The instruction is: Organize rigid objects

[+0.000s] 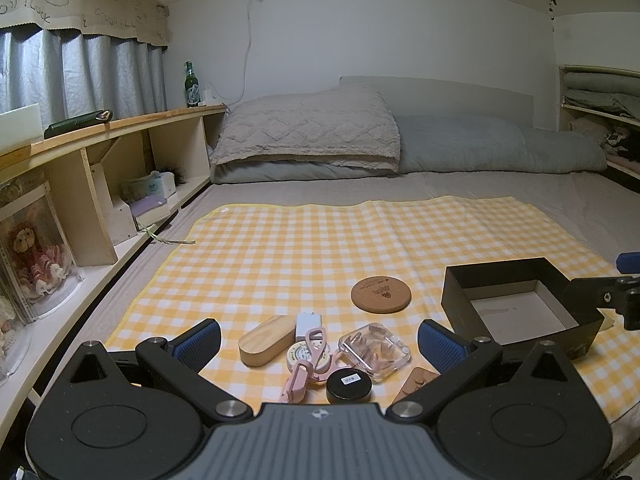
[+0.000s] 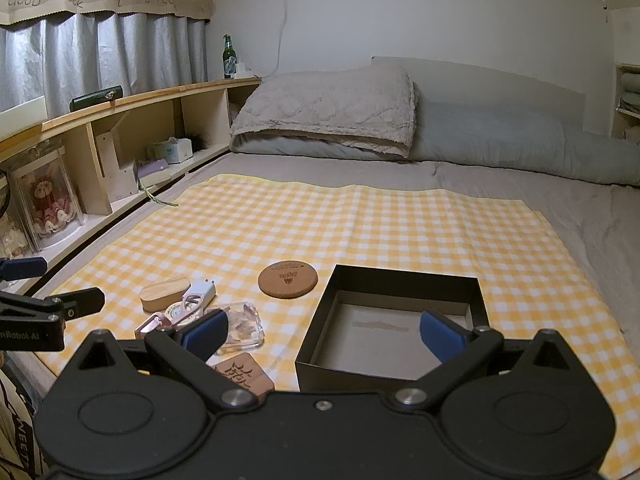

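in the left wrist view the left tongs (image 1: 319, 346) hang spread wide and empty above a small cluster of things on the yellow checked cloth (image 1: 304, 240) that covers the bed. between the blue pads lie a rounded wooden case (image 1: 266, 340), a white charger plug (image 1: 309, 325), pink folding scissors (image 1: 306, 364) laid across a roll of tape (image 1: 305, 355), a clear plastic case (image 1: 374, 351) with brownish pieces inside, a black round tin (image 1: 349, 387) with a white label, and the corner of a carved wooden tile (image 1: 414, 383). a cork coaster (image 1: 381, 294) sits apart, further up the cloth. the black box (image 1: 520, 306) stands to the right of the cluster, open at the top, and its pale floor shows bare. judging from that, the sorting has hardly begun: nothing is in the box and every piece is left to move

in the right wrist view the right tongs (image 2: 324, 338) are likewise spread and grip nothing, poised over the near left corner of the black box (image 2: 394, 320), whose inside again looks bare apart from a faint smear. the cork coaster (image 2: 288, 280) lies just beside the box's far left corner, not touching it as far as can be told. the wooden case (image 2: 164, 294), charger plug (image 2: 202, 292), tape roll (image 2: 178, 312) and clear case (image 2: 246, 326) sit bunched to the left, partly behind the left pad, and the carved wooden tile (image 2: 240, 374) lies nearest, close under the tongs. the things look small, hard and mostly flat, so each should lift in a simple pinch, though the overlapped scissors and tape may need parting first
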`<state>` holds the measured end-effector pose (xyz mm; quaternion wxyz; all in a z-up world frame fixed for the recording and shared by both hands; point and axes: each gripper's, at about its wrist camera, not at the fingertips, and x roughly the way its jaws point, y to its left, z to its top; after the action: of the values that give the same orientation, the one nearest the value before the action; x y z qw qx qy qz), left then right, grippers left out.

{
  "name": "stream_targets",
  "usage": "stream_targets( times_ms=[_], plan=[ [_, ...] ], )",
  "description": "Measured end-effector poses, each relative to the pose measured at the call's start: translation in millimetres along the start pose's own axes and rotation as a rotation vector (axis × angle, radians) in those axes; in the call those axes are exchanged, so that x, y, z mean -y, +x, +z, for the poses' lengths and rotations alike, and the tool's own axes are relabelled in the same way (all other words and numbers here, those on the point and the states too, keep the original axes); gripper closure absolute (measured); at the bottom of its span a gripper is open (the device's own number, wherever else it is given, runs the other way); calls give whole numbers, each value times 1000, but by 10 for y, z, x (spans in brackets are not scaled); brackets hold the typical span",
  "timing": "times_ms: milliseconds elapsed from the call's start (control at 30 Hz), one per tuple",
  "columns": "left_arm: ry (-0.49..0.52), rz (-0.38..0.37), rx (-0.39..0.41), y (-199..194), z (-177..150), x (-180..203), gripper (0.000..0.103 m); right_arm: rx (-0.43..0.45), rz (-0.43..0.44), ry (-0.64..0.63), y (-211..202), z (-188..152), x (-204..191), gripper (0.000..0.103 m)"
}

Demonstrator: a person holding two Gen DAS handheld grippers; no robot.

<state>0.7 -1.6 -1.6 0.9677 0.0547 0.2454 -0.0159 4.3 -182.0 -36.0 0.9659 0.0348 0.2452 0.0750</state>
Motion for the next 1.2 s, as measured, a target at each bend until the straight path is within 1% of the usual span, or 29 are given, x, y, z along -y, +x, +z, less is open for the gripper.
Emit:
stream_targets(
  times_ms=[200, 333, 467, 533, 667, 767, 833, 933, 967, 1033, 1067, 1133, 1200],
  plan=[
    [-14, -1, 19, -44, 47, -67, 0, 9, 3, 5, -36, 72, 42, 0],
    [-32, 7, 27, -40, 74, -66, 0, 7, -5, 9, -40, 215, 134, 0],
    [-35, 12, 9, 14, 48, -36, 0, -18, -30, 7, 28, 410, 326, 0],
    [-28, 6, -4, 49, 24, -16, 0, -52, -43, 31, 115, 505, 458, 0],
    [-1, 4, -44, 132, -42, 51, 0, -140, -52, 82, 353, 668, 741, 0],
    [23, -21, -86, 208, -88, 116, 0, -182, -92, 85, 542, 709, 932, 0],
    [55, -64, -135, 273, -124, 181, 0, -221, -132, 76, 699, 699, 1049, 0],
    [131, -148, -217, 372, -140, 293, 0, -277, -134, 100, 906, 633, 1214, 0],
    [157, -172, -241, 404, -139, 336, 0, -298, -143, 123, 971, 591, 1270, 1],
    [195, -204, -274, 469, -162, 415, 0, -377, -151, 179, 1107, 497, 1401, 11],
    [222, -223, -296, 519, -160, 458, 0, -409, -144, 200, 1163, 469, 1437, 18],
    [272, -241, -319, 624, -155, 540, 0, -451, -129, 241, 1238, 384, 1510, 24],
    [328, -249, -329, 749, -141, 607, 0, -478, -141, 235, 1286, 322, 1524, 36]
  ],
)
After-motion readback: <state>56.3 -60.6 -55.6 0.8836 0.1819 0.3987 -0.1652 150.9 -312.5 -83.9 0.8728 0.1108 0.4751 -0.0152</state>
